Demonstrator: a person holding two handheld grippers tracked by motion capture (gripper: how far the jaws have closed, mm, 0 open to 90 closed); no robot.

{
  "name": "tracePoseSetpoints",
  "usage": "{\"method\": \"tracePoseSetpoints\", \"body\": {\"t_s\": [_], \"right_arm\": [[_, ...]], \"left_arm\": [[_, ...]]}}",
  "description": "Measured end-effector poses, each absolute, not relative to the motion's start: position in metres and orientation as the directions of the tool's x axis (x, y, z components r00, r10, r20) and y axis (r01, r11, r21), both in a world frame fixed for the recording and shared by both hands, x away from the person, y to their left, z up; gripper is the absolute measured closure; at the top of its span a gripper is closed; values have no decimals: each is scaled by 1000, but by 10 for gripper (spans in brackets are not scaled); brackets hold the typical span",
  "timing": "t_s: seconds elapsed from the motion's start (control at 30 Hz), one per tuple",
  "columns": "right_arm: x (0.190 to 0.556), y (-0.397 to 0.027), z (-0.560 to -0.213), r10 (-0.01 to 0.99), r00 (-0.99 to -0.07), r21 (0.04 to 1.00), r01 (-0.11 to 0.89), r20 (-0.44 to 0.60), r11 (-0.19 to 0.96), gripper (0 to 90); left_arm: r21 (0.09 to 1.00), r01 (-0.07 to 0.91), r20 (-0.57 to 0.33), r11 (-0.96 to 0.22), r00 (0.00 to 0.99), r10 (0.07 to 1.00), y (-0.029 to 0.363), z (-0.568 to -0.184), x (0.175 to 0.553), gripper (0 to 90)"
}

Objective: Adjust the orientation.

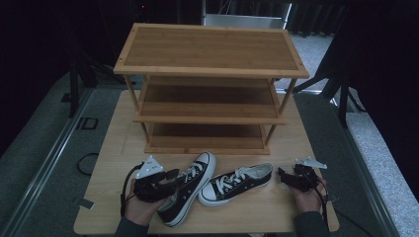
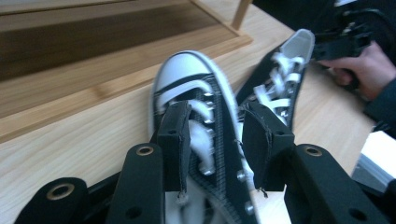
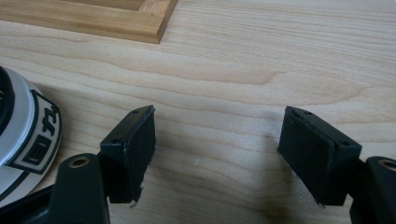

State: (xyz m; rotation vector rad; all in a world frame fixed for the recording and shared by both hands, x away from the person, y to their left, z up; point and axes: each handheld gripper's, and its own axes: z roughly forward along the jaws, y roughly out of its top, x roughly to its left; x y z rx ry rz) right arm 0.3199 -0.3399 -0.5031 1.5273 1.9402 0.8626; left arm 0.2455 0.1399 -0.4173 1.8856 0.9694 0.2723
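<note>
Two black canvas sneakers with white laces and toe caps lie on the table in front of a wooden rack. My left gripper (image 1: 173, 177) (image 2: 217, 109) is shut on the left sneaker (image 1: 195, 173) (image 2: 187, 70): one jaw lies inside on the laces, the other outside the eyelet side. The right sneaker (image 1: 239, 181) (image 2: 285, 79) lies flat beside it, toe towards me. My right gripper (image 1: 281, 174) (image 3: 219, 116) stands open just off that sneaker's heel (image 3: 28, 130), with bare table between its jaws.
A three-shelf wooden rack (image 1: 210, 47) (image 2: 93, 88) (image 3: 116, 21) stands at the back of the light wooden table (image 1: 291, 148), its shelves bare. Dark floor and black stands surround the table. A cable (image 1: 86, 163) lies on the floor at left.
</note>
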Motion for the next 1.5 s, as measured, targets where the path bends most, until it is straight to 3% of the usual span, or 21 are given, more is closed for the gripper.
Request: {"method": "tracePoseSetpoints", "body": {"t_s": [0.4, 0.97, 1.07, 1.17, 1.5], "right_arm": [[320, -340, -503, 973, -229, 749, 642, -14, 161, 269], [320, -340, -503, 973, -229, 749, 642, -13, 162, 269], [320, -340, -503, 973, -229, 749, 642, -13, 161, 269], [320, -340, -503, 973, -229, 749, 642, -13, 161, 269], [320, -340, -503, 973, -229, 749, 642, -13, 162, 268]], "left_arm": [[815, 529, -173, -238, 613, 771, 158, -430, 242, 626], [738, 613, -226, -280, 616, 754, 154, -462, 255, 658], [737, 616, -247, -278, 629, 737, 153, -466, 260, 701], [747, 606, -267, -275, 652, 710, 152, -466, 261, 860], [762, 619, -320, -189, 614, 721, 168, -462, 260, 882]]}}
